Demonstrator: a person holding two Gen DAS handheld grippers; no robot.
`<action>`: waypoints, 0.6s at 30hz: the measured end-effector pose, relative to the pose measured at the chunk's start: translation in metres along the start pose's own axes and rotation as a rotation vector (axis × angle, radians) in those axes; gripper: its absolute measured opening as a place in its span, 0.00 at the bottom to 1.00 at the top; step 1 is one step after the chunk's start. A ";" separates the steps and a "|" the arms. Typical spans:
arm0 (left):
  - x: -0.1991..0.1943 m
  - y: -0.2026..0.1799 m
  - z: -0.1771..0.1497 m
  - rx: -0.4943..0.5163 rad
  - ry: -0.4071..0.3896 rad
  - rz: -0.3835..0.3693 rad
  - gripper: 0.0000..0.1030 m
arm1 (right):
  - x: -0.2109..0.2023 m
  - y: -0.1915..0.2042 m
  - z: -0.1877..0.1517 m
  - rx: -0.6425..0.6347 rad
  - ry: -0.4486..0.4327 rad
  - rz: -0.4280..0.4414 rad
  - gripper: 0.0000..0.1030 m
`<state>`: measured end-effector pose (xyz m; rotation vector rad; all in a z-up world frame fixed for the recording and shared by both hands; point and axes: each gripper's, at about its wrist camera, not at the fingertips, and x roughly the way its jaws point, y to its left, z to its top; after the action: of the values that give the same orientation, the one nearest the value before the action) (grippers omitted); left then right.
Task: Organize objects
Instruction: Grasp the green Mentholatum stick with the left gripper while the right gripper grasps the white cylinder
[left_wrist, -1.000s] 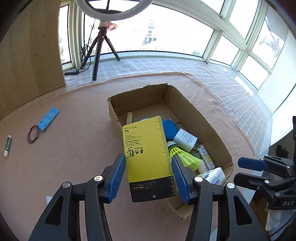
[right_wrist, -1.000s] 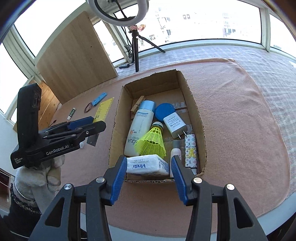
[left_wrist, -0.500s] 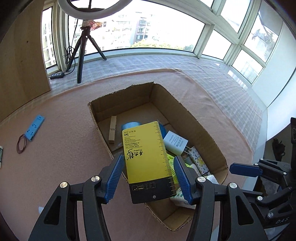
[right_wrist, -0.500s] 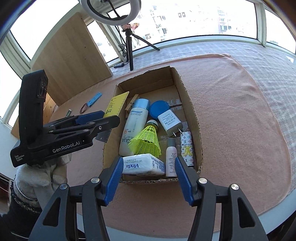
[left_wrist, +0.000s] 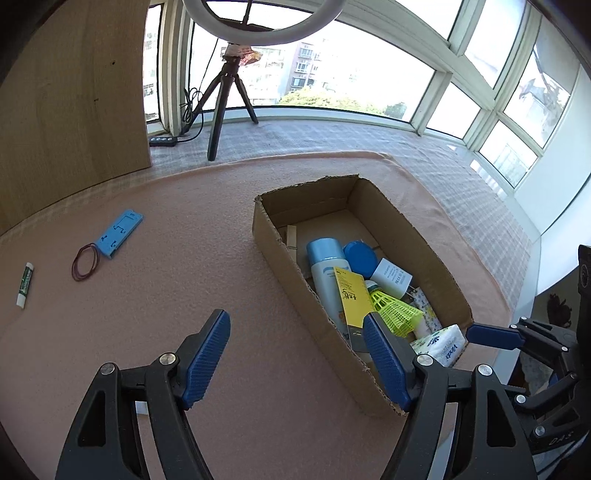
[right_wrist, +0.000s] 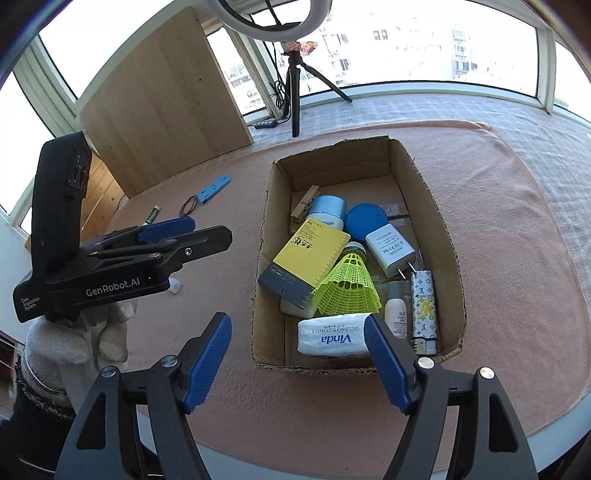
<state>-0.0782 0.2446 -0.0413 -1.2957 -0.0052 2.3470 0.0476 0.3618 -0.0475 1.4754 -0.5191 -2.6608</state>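
Observation:
The yellow ruler card (right_wrist: 308, 260) lies inside the cardboard box (right_wrist: 448, 236), resting on the white and blue bottle (left_wrist: 325, 273) and against the yellow-green shuttlecock (right_wrist: 347, 286). It also shows in the left wrist view (left_wrist: 352, 299). My left gripper (left_wrist: 301, 356) is open and empty, to the left of the box (left_wrist: 280, 254) over the pink mat. It appears in the right wrist view (right_wrist: 184, 236). My right gripper (right_wrist: 299, 356) is open and empty at the box's near end.
The box also holds a blue lid (right_wrist: 367, 221), a white charger (right_wrist: 391, 249), a tissue pack (right_wrist: 332, 336), a small bottle (right_wrist: 395, 312), a patterned lighter (right_wrist: 423, 306) and a clothespin (right_wrist: 304, 203). A blue plate (left_wrist: 118, 232), rubber band (left_wrist: 85, 260) and glue stick (left_wrist: 25, 284) lie on the mat.
My left gripper opened and let go of the yellow ruler card, which dropped into the box. The left gripper then drew back to the left, away from the box.

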 end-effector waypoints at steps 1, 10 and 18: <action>-0.003 0.009 -0.003 -0.009 -0.001 0.009 0.75 | 0.002 0.005 0.000 -0.006 0.000 -0.001 0.69; -0.033 0.106 -0.027 -0.107 0.005 0.098 0.75 | 0.022 0.058 0.004 -0.067 -0.016 0.004 0.69; -0.052 0.208 -0.048 -0.187 0.025 0.235 0.75 | 0.058 0.106 0.015 -0.094 -0.041 0.052 0.69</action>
<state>-0.0969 0.0280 -0.0713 -1.4857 -0.0692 2.5793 -0.0086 0.2535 -0.0541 1.3662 -0.4219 -2.6414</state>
